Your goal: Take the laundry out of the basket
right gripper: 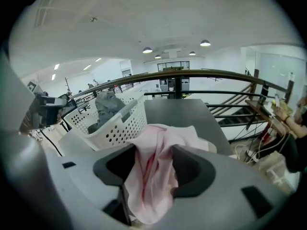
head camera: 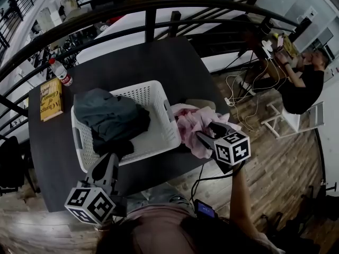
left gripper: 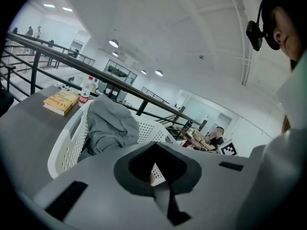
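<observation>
crumpled pink cloth beside perforated white plastic basket

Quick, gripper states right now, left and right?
Left gripper: closed, holding nothing.
Right gripper: open, with the pink garment lying loose between its jaws.

A yellow book is lying at the dark table's nine o'clock edge, a bottle resting just beside it toward ten; a seated person is working at two o'clock.
</observation>
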